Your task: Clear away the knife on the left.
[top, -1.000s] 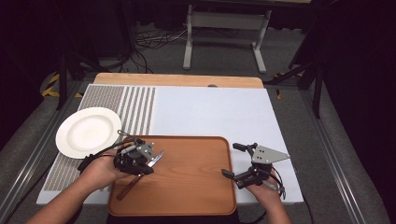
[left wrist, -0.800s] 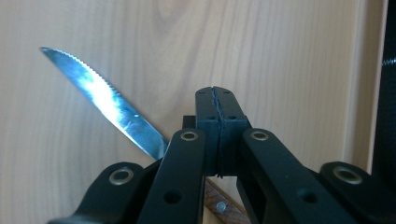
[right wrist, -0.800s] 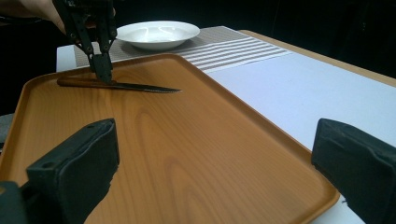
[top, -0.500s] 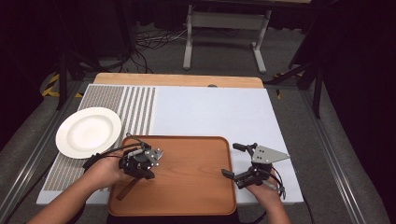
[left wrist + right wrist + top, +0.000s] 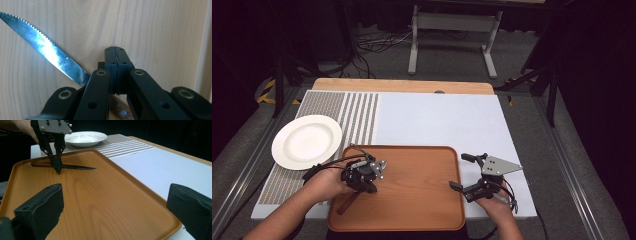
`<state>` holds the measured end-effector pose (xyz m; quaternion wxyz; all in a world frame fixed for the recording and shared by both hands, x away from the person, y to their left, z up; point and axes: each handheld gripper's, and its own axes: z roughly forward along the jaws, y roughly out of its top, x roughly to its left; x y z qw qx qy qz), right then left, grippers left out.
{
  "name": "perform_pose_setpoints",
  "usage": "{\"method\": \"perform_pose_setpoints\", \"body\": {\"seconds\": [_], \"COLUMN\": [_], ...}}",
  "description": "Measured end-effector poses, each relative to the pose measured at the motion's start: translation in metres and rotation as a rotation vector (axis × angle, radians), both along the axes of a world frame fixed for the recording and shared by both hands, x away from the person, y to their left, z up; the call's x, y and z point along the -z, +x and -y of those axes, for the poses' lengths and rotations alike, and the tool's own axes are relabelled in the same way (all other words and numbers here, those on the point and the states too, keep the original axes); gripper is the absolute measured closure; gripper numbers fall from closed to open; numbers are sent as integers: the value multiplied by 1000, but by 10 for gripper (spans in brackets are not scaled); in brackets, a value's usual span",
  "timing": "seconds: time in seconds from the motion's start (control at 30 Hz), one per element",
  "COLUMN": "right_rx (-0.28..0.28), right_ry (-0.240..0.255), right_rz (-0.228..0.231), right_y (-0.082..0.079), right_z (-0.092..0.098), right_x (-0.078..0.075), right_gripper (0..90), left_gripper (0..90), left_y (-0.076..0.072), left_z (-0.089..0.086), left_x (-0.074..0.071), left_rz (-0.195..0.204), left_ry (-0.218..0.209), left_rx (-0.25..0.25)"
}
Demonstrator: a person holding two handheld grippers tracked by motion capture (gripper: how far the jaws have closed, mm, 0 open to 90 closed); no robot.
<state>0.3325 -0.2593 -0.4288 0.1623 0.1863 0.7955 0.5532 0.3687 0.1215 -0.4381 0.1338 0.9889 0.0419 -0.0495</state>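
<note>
A serrated knife (image 5: pixel 47 50) with a brown handle (image 5: pixel 347 204) lies on the wooden tray (image 5: pixel 422 148), near its left side. My left gripper (image 5: pixel 362 181) points down over the knife where blade meets handle. Its jaws are pressed together with nothing between them, and the blade (image 5: pixel 77 167) runs out beside the tips (image 5: pixel 115 50). In the right gripper view that left gripper (image 5: pixel 58 168) stands with its tips down at the knife. My right gripper (image 5: pixel 460 171) rests at the tray's right edge, open wide and empty, aimed across the tray (image 5: pixel 140 185).
A white plate (image 5: pixel 307 141) sits left of the tray on the striped part of a pale placemat (image 5: pixel 437 120). In the right gripper view the plate (image 5: pixel 85 137) lies beyond the tray's far corner. Dark floor, cables and a stand lie behind the table.
My left gripper has edged slightly to the right over the knife. The right gripper has stayed put.
</note>
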Motion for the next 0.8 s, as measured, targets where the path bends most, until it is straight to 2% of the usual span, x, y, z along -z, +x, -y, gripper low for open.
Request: {"method": "perform_pose_setpoints", "body": {"seconds": [0.4, 0.8], "right_rx": [-1, -2], "right_ry": [-2, -5], "right_rz": [-2, -2], "right_y": [0, 0], "right_z": [0, -1], "right_x": [0, 1], "right_gripper": [18, 19], "left_gripper": [900, 900], "left_y": [3, 9], "left_z": [-5, -17], "left_x": [-1, 0], "left_rz": [18, 17], "left_ry": [20, 17], "left_rx": [-20, -73]}}
